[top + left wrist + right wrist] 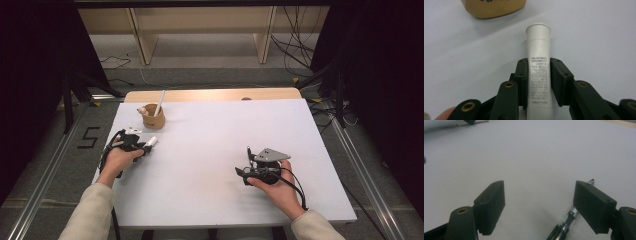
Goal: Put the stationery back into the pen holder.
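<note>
I read the left gripper [538,82] clamped around the white tube [538,67], just in front of the wooden cup [153,119] on the bench [210,150]. The smooth tube may slip. My right gripper [539,202] stands open over a pen [564,225].

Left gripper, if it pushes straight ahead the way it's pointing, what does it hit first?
Probably the tan cup. The left gripper is shut on the white tube, whose cap end points just right of the cup, so it may only graze it or pass; depth is unclear.
</note>
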`<state>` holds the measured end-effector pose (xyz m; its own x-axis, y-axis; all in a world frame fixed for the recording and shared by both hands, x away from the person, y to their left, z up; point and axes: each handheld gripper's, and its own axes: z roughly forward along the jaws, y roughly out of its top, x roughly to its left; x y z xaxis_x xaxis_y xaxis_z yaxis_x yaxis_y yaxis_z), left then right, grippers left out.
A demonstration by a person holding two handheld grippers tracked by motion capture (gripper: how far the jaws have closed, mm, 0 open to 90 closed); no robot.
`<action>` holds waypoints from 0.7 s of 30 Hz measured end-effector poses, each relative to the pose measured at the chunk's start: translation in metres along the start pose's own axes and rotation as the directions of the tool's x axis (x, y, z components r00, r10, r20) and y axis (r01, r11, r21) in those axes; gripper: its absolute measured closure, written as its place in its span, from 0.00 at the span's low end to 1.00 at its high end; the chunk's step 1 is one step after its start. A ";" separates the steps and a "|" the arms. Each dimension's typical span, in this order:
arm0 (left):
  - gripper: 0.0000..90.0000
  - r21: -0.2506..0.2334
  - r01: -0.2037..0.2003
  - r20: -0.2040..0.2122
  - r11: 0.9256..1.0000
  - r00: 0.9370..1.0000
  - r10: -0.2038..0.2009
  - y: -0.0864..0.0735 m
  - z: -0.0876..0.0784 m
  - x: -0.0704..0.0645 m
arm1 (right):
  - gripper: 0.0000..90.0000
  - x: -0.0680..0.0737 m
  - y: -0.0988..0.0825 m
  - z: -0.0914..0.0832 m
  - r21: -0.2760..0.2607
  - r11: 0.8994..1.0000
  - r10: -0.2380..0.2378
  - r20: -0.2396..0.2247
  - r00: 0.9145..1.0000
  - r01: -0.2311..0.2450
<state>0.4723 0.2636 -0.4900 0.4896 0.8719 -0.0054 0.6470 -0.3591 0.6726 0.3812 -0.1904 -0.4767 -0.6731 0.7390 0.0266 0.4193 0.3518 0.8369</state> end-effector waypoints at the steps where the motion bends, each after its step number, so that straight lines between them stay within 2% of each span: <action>1: 0.77 0.001 0.000 -0.001 1.000 1.000 0.000 0.000 0.000 0.000 | 0.29 0.000 0.000 0.000 0.000 1.000 0.001 0.000 1.000 -0.001; 8: 0.77 -0.001 0.008 -0.011 1.000 1.000 -0.008 0.000 0.000 -0.002 | 0.29 0.000 0.000 0.000 -0.001 1.000 0.000 -0.001 1.000 0.000; 16: 0.78 -0.002 0.070 -0.037 0.998 0.997 -0.070 0.001 0.000 -0.004 | 0.29 0.000 0.000 0.000 0.000 1.000 -0.001 -0.002 1.000 0.001; 21: 0.78 -0.017 0.089 -0.045 0.996 0.995 -0.090 0.001 -0.001 -0.004 | 0.29 0.000 0.000 0.000 0.000 1.000 0.000 -0.002 1.000 0.000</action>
<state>0.4698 0.2601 -0.4886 0.4032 0.9145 -0.0327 0.6782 -0.2746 0.6817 0.3810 -0.1902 -0.4764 -0.6745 0.7377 0.0278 0.4192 0.3518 0.8369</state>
